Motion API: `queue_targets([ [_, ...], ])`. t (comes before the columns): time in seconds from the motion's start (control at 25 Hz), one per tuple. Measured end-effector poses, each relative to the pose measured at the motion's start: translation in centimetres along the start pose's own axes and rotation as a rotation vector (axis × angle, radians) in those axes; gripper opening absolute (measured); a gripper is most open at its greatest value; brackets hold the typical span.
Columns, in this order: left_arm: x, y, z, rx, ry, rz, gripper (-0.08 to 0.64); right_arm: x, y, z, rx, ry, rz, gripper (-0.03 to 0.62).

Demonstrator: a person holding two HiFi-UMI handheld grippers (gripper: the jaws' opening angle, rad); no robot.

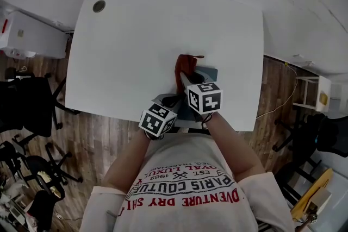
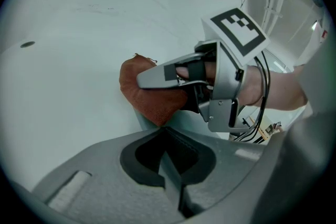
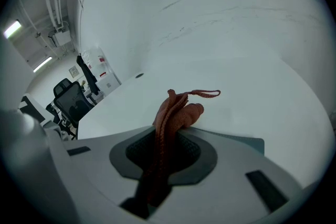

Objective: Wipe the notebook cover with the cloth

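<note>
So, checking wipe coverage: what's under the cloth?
The grey notebook: the cloth, held in the right gripper, rests on its far edge. The cover beneath is hidden.

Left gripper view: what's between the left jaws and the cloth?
Only bare grey notebook cover, running from under the cloth into the left gripper, whose jaws are shut on it. Seen in the left gripper view.

Both grippers closed, side by side, arms reaching forward.

The right gripper [image 3: 160, 161] points toward 12 o'clock, its jaws pinched tight on a bunched cloth [image 3: 179, 113]. The left gripper [image 2: 168, 165] sits just beside it at its 7 o'clock, aimed toward 1 o'clock; its jaws are drawn together, seemingly on the thin edge of the notebook [image 1: 210, 72]. Both forearms [image 1: 129, 156] stretch out from the body, bare below short sleeves.
</note>
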State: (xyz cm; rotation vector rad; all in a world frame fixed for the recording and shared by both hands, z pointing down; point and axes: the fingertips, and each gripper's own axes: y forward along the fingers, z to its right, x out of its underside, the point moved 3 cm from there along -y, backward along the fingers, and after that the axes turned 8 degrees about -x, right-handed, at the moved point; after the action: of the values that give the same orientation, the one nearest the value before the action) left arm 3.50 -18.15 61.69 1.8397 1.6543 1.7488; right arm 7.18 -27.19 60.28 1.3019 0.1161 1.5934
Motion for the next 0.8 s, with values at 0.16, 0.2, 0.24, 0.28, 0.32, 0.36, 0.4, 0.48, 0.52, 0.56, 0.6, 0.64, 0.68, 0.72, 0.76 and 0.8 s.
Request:
queue_targets([
  [0.16,0.0,0.1,0.0,0.01,-0.013,-0.01,0.009,0.4,-0.8,0.9,0.014,0.004,-0.004,0.08],
  [0.2,0.1,0.1,0.1,0.012,-0.014,-0.011,0.009,0.5,-1.0,1.1,0.016,0.001,-0.008,0.08],
  [0.24,0.1,0.1,0.1,0.012,-0.014,-0.011,0.009,0.6,-1.3,1.3,0.02,-0.002,-0.012,0.08],
  [0.28,0.1,0.1,0.1,0.012,-0.013,-0.011,0.009,0.6,-1.5,1.6,0.024,-0.005,-0.015,0.08],
  [0.32,0.1,0.1,0.1,0.011,-0.012,-0.01,0.009,0.6,-1.7,1.8,0.028,-0.005,-0.018,0.08],
  [0.36,0.1,0.0,0.1,0.009,-0.011,-0.009,0.009,0.7,-1.9,2.1,0.033,-0.004,-0.019,0.08],
  [0.4,0.1,0.0,0.1,0.007,-0.01,-0.007,0.009,0.7,-2.2,2.4,0.038,-0.001,-0.02,0.08],
  [0.48,0.1,0.1,0.1,0.003,-0.007,-0.006,0.009,1.0,-2.8,3.2,0.047,0.006,-0.021,0.08],
  [0.52,0.1,0.1,0.1,0.002,-0.006,-0.006,0.009,1.1,-3.1,3.5,0.052,0.01,-0.021,0.08],
  [0.56,0.1,0.1,0.0,0.002,-0.006,-0.006,0.009,1.3,-3.4,3.9,0.056,0.015,-0.02,0.08],
  [0.6,0.1,0.1,0.0,0.003,-0.007,-0.006,0.009,1.4,-3.8,4.2,0.06,0.018,-0.02,0.08],
  [0.64,0.1,0.1,0.1,0.003,-0.007,-0.007,0.009,1.6,-4.1,4.4,0.063,0.022,-0.019,0.08],
  [0.68,0.1,0.1,0.1,0.004,-0.008,-0.007,0.009,1.7,-4.5,4.7,0.066,0.024,-0.019,0.08],
  [0.72,0.2,0.1,0.1,0.005,-0.009,-0.008,0.009,1.9,-4.9,5.0,0.07,0.026,-0.019,0.08],
  [0.76,0.1,0.1,0.1,0.006,-0.01,-0.009,0.009,2.0,-5.2,5.3,0.075,0.029,-0.019,0.08],
  [0.8,0.1,0.1,0.1,0.006,-0.01,-0.009,0.009,2.1,-5.5,5.6,0.08,0.033,-0.019,0.08],
])
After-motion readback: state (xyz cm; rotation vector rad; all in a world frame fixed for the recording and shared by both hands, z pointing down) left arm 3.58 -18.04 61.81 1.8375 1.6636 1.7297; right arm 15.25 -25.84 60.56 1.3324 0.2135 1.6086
